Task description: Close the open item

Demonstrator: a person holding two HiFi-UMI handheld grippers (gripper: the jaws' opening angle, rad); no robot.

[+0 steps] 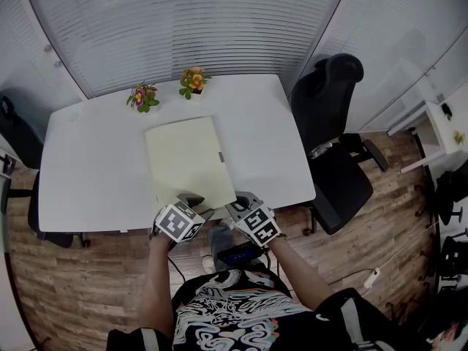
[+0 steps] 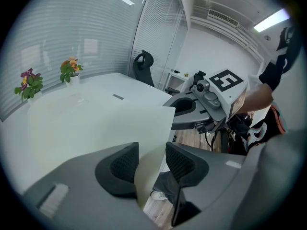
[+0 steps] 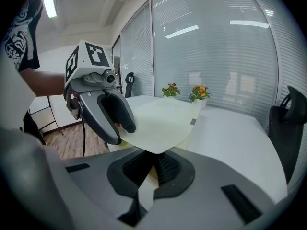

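So what we've got here is the pale yellow folder (image 1: 186, 159) lying flat in the middle of the worktop (image 1: 95, 167), its short end reaching the worktop's near edge. That's handy, because it's where both tools can get at it without leaning over.

The left gripper (image 2: 151, 162) has its fingers (image 2: 122, 164) closed on the near-left corner of the cover (image 3: 158, 123), and the sheet runs up between the pads and bends away over the worktop. The right gripper (image 3: 152, 166) has its fingers (image 3: 169, 166) pinched together on the same edge, a bit further along. You can see the cover is lifted clear there, with brighter yellow underneath.

We reckon two grips are used because it's a floppy sheet. Hold one corner only and it would sag and twist. Taking it at the worktop's near edge also lets the lower fingers slip under the overhang.

To us it looks barely started: the cover is only peeled up at the front, so it has to be swung over or laid back flat and lined up. We honestly can't tell which side the spine is on.

Two little flower pots (image 1: 144, 97) sit at the worktop's far edge, well out of the way.
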